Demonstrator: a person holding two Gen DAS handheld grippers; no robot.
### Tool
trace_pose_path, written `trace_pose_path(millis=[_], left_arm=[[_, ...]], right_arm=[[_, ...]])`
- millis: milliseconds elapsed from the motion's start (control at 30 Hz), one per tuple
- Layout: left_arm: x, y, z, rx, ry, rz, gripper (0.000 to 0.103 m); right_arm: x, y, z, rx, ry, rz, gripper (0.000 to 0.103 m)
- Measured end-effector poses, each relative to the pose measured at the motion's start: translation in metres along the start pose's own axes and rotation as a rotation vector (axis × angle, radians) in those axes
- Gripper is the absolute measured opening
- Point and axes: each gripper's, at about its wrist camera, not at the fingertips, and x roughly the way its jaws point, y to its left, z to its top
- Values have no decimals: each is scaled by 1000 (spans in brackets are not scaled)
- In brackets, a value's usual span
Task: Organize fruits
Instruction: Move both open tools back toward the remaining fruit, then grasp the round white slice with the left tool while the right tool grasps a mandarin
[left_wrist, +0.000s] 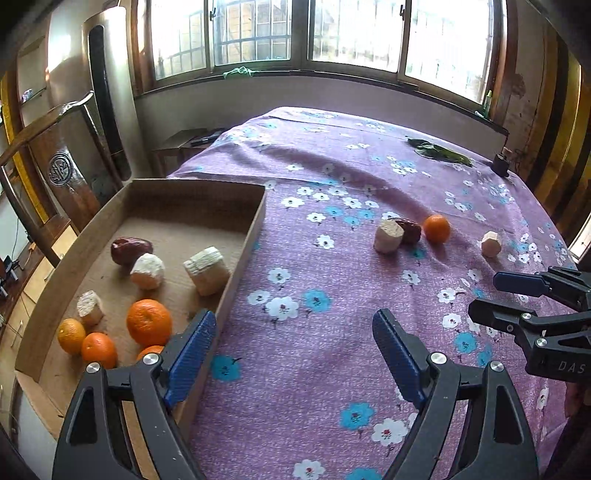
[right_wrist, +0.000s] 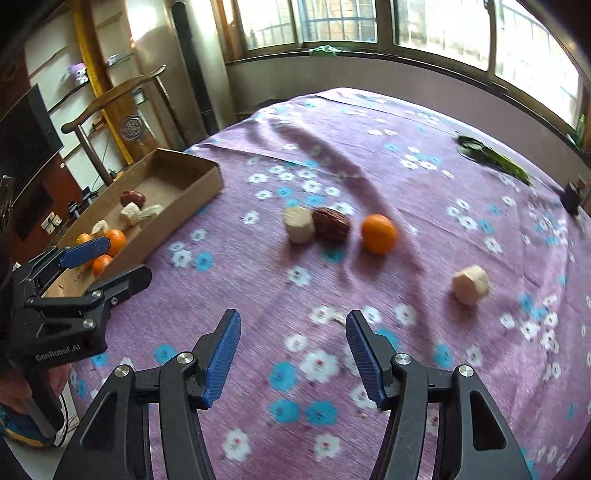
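A shallow cardboard tray (left_wrist: 255, 229) (right_wrist: 207, 181) lies at the table's left edge. It holds several oranges (left_wrist: 149, 322), a red date (left_wrist: 130, 249) and pale cut chunks (left_wrist: 207, 270). On the purple cloth lie an orange (left_wrist: 437, 228) (right_wrist: 378, 229), a red date (left_wrist: 410, 229) (right_wrist: 331, 224) and two pale chunks (left_wrist: 388, 235) (right_wrist: 298, 224), (left_wrist: 491, 243) (right_wrist: 471, 284). My left gripper (left_wrist: 293, 341) (right_wrist: 114, 258) is open and empty beside the tray's near right wall. My right gripper (right_wrist: 293, 341) (left_wrist: 484, 295) is open and empty, nearer than the loose fruit.
Green leaves (left_wrist: 439, 153) (right_wrist: 491, 155) and a small dark object (left_wrist: 500, 164) (right_wrist: 570, 195) lie at the far right of the table. A wooden chair (left_wrist: 66, 162) (right_wrist: 122, 122) stands left of the table. Windows run along the back wall.
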Motion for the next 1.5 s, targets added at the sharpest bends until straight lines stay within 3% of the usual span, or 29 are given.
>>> trace_pose_path(millis=[467, 1033, 1067, 1133, 1167, 1233, 1433, 1500], left_arm=[[59, -53, 39, 57, 59, -92, 86], [118, -70, 62, 69, 84, -61, 85], [119, -70, 62, 72, 82, -62, 82], [121, -70, 62, 77, 91, -71, 56], [121, -70, 62, 73, 98, -103, 51], [119, -74, 62, 95, 92, -116, 29], [111, -69, 58, 96, 90, -83, 29], [105, -64, 58, 87, 79, -70, 29]], right_arm=[[2, -48, -3, 55, 10, -14, 64], [30, -72, 22, 29, 51, 2, 64], [32, -71, 24, 23, 50, 6, 64], [36, -71, 30, 14, 44, 12, 64], [38, -70, 33, 10, 44, 7, 64], [44, -68, 38, -6, 51, -2, 64], [61, -63, 53, -50, 67, -12, 63], [68, -63, 60, -60, 71, -10, 57]])
